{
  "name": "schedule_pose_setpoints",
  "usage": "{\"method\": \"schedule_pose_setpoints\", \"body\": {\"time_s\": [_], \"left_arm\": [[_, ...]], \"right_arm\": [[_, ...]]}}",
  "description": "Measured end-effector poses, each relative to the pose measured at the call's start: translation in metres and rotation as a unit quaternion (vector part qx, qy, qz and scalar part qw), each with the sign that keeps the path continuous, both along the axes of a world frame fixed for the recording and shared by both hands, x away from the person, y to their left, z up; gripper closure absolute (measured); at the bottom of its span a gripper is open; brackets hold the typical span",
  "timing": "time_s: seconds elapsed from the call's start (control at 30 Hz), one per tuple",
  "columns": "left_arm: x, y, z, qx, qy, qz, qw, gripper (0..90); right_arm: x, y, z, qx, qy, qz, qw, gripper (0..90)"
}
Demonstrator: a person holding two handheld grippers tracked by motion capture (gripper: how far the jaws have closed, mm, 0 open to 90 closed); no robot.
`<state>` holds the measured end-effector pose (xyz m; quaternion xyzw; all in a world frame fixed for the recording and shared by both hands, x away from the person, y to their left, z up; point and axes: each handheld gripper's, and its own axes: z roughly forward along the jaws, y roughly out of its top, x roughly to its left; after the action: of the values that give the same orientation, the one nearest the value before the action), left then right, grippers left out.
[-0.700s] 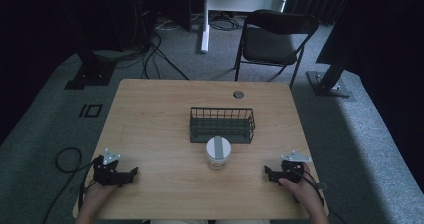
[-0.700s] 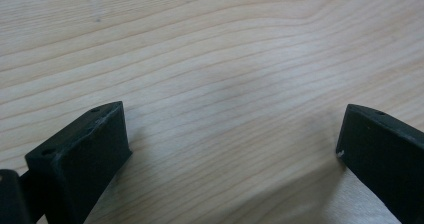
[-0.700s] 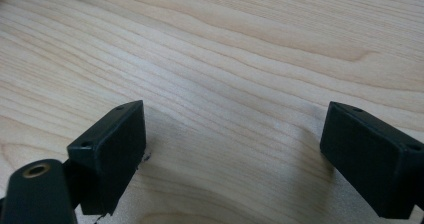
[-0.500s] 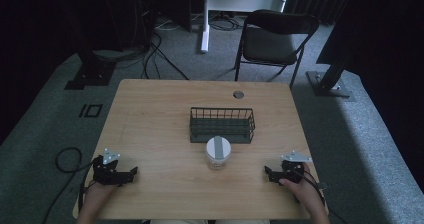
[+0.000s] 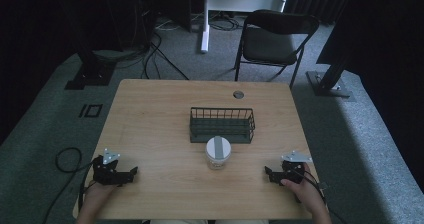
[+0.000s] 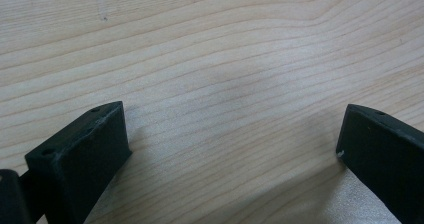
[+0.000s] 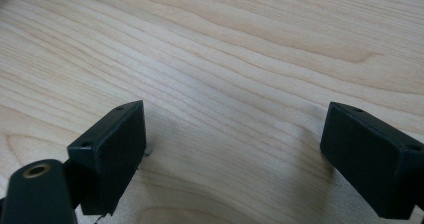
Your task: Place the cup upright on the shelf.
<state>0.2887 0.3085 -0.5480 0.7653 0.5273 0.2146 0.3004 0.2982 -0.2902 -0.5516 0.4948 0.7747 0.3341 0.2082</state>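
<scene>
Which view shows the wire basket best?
The high view: the wire basket sits mid-table behind a white jar, whole and unobstructed. The left gripper view and right gripper view look at bare wooden table between open jaws, so they tell nothing about it.

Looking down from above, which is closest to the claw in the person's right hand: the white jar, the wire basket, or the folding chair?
From the right claw:
1. White jar, table middle.
2. Wire basket, just behind the jar.
3. Folding chair, on the floor beyond the table.

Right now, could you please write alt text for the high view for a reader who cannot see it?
A white jar stands just in front of a dark wire basket on a wooden table. The left gripper and right gripper rest near the front corners.
</scene>
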Motion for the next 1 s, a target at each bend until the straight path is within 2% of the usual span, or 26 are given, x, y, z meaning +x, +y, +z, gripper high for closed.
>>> {"method": "schedule_pose_setpoints", "body": {"time_s": [0.53, 0.67, 1.0], "left_arm": [[0.0, 0.0, 0.0, 0.0, 0.0, 0.0, 1.0, 0.5], [0.0, 0.0, 0.0, 0.0, 0.0, 0.0, 1.0, 0.5], [0.0, 0.0, 0.0, 0.0, 0.0, 0.0, 1.0, 0.5]], "right_arm": [[-0.002, 0.002, 0.0, -0.002, -0.002, 0.004, 1.0, 10.8], [-0.002, 0.005, 0.001, -0.001, -0.001, 0.01, 0.9999, 10.9], [-0.003, 0.016, 0.01, 0.011, -0.016, 0.033, 0.9992, 10.9]]}}
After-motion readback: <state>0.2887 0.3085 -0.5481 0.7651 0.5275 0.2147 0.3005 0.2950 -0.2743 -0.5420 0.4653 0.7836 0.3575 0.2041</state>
